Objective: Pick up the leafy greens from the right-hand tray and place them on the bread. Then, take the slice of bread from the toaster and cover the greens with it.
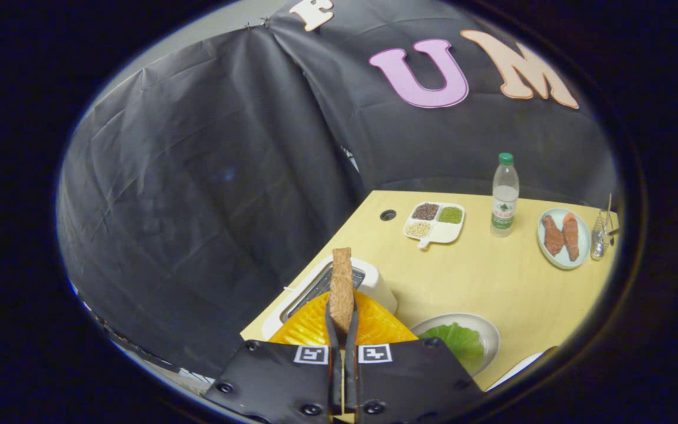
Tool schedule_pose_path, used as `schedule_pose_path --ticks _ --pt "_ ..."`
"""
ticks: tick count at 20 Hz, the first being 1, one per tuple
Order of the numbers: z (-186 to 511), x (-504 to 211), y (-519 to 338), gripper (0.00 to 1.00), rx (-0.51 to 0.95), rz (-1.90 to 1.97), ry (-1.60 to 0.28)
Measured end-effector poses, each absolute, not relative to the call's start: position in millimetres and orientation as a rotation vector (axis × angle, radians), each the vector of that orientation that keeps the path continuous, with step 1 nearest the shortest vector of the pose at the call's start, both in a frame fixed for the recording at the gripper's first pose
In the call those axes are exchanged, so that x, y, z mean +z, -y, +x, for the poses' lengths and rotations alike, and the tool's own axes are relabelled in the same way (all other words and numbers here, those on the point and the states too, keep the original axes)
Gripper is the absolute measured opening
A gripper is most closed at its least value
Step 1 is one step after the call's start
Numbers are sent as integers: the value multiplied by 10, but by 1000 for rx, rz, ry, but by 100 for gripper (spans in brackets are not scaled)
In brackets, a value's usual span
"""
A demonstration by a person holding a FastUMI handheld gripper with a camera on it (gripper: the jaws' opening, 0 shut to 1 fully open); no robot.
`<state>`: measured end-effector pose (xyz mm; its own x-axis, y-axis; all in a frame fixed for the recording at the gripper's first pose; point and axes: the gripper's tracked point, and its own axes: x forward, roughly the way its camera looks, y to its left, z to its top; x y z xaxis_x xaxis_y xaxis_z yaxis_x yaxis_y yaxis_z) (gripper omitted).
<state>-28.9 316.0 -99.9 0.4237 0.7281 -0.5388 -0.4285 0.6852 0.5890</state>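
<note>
The hand-held gripper pinches the bread slice upright on its edge above the toaster, with the greens lying just to its right

Screwed black tongs with square markers

Rough, porous bread slice; smooth glossy plastic toaster; matt pale wood desk; clear shiny plastic bottle; creased matt cloth wall.
</note>
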Motion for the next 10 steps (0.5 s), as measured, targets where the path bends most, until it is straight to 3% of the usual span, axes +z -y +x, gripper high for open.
schedule_pose_path --ticks 10 --pt "-478 -1750 -2693 5 640 444 -968"
